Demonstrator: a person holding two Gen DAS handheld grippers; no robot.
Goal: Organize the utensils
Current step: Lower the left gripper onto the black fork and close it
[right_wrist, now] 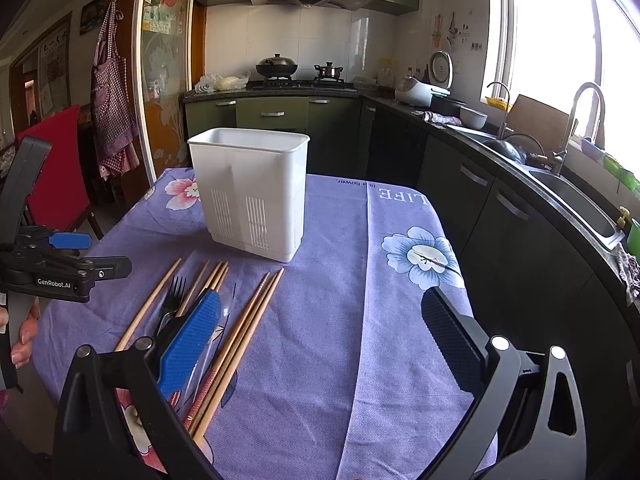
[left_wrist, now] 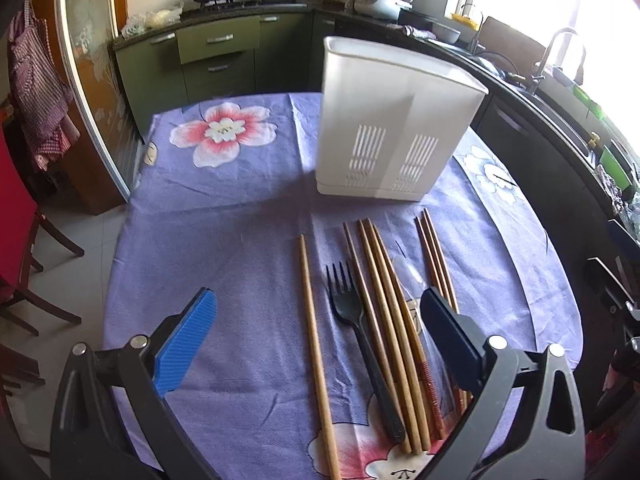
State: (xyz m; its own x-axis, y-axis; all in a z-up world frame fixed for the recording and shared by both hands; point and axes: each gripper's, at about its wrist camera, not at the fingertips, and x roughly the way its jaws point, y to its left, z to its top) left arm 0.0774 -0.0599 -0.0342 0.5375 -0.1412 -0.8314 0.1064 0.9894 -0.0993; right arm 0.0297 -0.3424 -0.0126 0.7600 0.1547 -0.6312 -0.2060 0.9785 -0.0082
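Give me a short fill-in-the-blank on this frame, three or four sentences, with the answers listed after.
1. The white utensil holder stands ____ on the purple tablecloth.
2. Among the wooden chopsticks lies a single black ____.
3. The left gripper and the right gripper both have their jaws ____, holding nothing.
4. The big flower nearest the holder in the left wrist view is mostly ____.

Missing words: upright; fork; open; pink

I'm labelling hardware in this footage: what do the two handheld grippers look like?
Both the left gripper and the right gripper have black angular frames with silver rivets and two flat, ribbed blue pads. In the right view, the left one's body carries white "GenRobot.AI" lettering and a blue tab.
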